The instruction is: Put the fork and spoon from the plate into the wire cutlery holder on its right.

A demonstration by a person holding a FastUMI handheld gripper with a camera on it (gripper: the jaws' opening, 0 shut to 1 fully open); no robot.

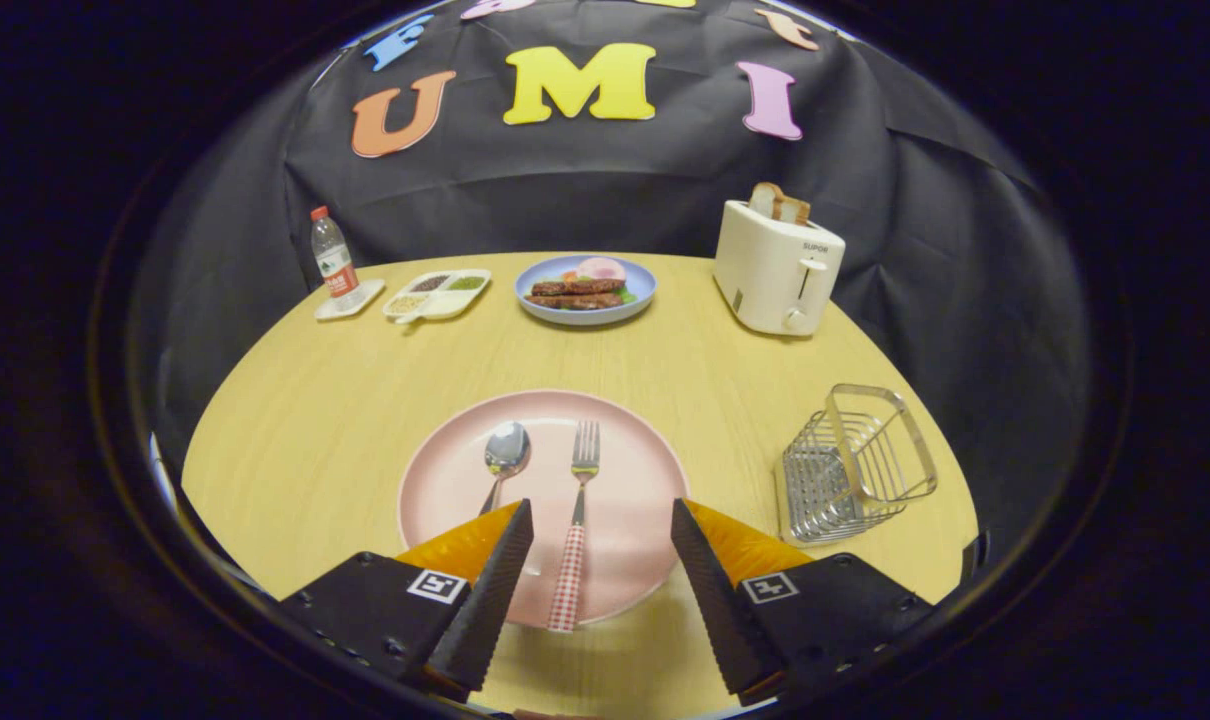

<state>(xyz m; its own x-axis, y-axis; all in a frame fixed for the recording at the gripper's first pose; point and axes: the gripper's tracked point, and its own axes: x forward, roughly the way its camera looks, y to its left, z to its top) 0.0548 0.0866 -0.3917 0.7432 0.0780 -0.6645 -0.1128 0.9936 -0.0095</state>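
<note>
The checked-handled metal fork and metal spoon lie side by side on the round pink plate, heads pointing away. The wire cutlery holder holds nothing. The gripper gapes wide, gripping nothing.

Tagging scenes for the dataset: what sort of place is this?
Likely a staged dining setup in a recording booth: a round wooden table against a black cloth wall, laid with a pink plate, a toaster and a wire cutlery holder. The gripper is open over the plate, a fork between its fingers.

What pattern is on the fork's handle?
Red-and-white check on the fork handle, clearest in the gripper view, between the open tool fingers.
</note>
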